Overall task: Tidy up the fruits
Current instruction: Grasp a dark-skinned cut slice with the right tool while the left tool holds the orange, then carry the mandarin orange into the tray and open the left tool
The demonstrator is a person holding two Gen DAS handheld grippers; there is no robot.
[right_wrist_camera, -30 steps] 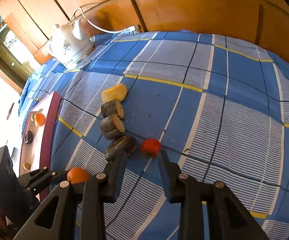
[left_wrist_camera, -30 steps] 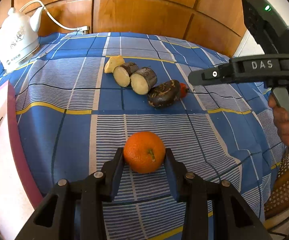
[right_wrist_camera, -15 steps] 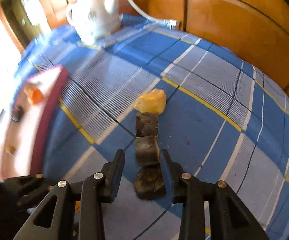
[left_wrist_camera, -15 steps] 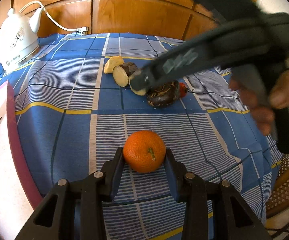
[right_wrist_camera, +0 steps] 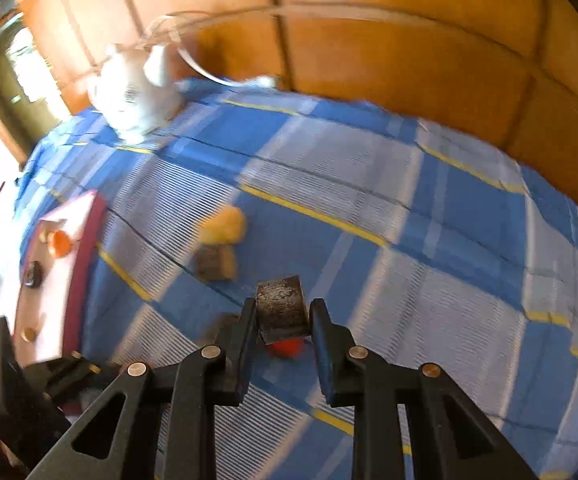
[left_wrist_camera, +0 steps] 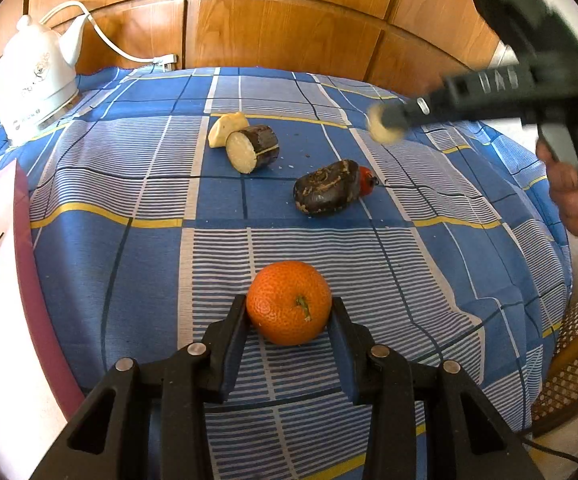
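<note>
While the left gripper [left_wrist_camera: 289, 322] stays clamped on the dimpled, round orange [left_wrist_camera: 289, 303] at six o'clock on the checked cloth [left_wrist_camera: 429, 264], the left wrist view shows a cut chunk [left_wrist_camera: 253, 149] at twelve o'clock and a dark knobbly lump [left_wrist_camera: 326, 187] at one o'clock. Seen from the right wrist, the right gripper [right_wrist_camera: 283, 320], its jaws just closed, pinches a rough-skinned cylindrical piece [right_wrist_camera: 281, 309] lifted clear of the cloth at the frame's centre. Judged risk: its flaky skin may slip from the smooth pads, dropping onto the red fruit [right_wrist_camera: 285, 347] below.

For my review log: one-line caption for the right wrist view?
Right tool shut on a dark-skinned cut chunk, above the blue checked cloth.
</note>
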